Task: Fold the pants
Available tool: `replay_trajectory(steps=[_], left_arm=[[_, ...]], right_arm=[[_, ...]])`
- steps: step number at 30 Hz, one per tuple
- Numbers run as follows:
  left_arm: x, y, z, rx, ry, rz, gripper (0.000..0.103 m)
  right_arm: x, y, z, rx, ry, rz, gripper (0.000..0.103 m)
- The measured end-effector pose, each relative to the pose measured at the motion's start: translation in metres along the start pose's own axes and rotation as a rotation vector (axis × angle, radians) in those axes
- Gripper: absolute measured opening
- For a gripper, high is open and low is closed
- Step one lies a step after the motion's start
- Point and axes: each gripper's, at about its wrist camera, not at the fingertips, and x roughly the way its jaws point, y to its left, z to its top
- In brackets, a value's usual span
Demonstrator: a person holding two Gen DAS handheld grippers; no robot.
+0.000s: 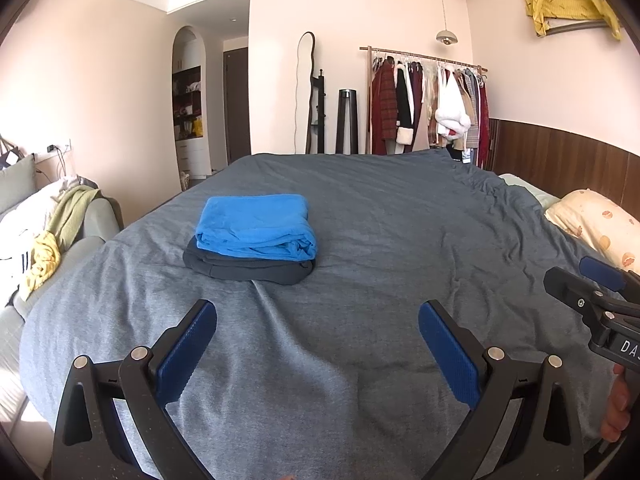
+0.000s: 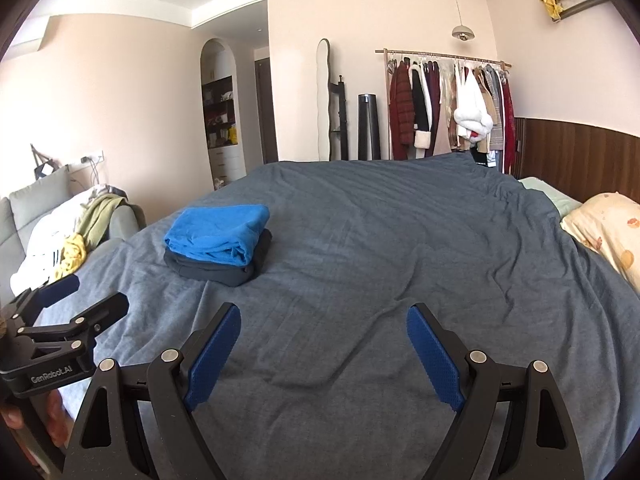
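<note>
Left gripper [image 1: 318, 334]: pads spread wide, nothing between them, hanging over bare grey duvet [image 1: 380, 220]. Right gripper [image 2: 324, 338]: same deal, fingers apart, empty, also above bare cover. The 2 ride side by side; right one peeks in at 3 o'clock of the left wrist view, left one at 9 o'clock of the right wrist view.

Moving out: stack of 2 folded garments on the bed. Blue folded pants [image 1: 256, 226] on top, dark grey folded garment [image 1: 244, 266] underneath, edges roughly flush, touching. From the left gripper the stack sits approx 11 o'clock, near. From the right gripper it's further round, approx 10 o'clock, well apart. So left is the nearer claw. Stack's long axis runs left-right across the view, rolled fold edge facing the grippers.

Judgement: both pieces look done; no unfolded pants on the duvet. Next pair probably comes from the clothes heap on the sofa [image 1: 44, 256], 9 o'clock.
</note>
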Motion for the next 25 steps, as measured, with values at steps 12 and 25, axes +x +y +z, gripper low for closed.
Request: replay_trajectory(steps=[12,25], left_arm=[[-0.0003,-0.0019,-0.0035,-0.002,0.007,0.037,0.103],[0.0062,-0.0054,-0.0056,0.002,0.019,0.032,0.103]], right_arm=[[-0.0012,-0.0008,0.0006,0.004,0.003,0.001,0.086],[0.0015,0.002,-0.0037,0.02,0.014,-0.009,0.086]])
